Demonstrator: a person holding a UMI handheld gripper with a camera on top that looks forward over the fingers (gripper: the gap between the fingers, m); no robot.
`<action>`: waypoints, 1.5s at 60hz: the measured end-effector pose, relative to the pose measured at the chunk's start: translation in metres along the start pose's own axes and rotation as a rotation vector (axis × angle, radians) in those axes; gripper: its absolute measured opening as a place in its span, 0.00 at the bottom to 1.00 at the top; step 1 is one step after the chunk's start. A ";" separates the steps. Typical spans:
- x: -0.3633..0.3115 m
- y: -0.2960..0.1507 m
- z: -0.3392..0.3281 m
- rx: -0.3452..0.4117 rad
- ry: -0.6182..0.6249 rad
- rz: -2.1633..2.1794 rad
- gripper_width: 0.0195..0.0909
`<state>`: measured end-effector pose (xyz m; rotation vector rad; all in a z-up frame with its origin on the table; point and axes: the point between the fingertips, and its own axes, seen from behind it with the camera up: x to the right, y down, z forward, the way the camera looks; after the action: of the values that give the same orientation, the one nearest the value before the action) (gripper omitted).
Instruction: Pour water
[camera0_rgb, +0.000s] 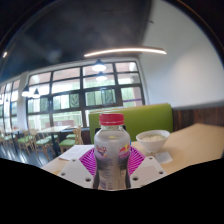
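A: Item one?
B: Clear plastic water bottle (111, 150), pink cap and label, upright between the gripper (112, 160) fingers, magenta pads touching both sides.
A: Beyond the bottle?
B: White ceramic bowl (153, 139) on the pale table (195, 145); green bench back (140, 117) behind it.

A bottle (111, 150) stood between the fingers of the hand-held gripper (110, 165); a bowl (153, 140) sat on the table (195, 145), farther right.
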<state>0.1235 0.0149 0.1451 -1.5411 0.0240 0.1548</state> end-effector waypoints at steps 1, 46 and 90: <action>-0.008 0.003 -0.026 -0.008 0.016 0.058 0.22; 0.015 0.061 0.012 -0.098 0.020 -0.085 0.31; 0.023 0.021 -0.176 -0.134 0.042 -0.086 0.88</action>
<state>0.1579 -0.1578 0.1159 -1.6762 -0.0199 0.0561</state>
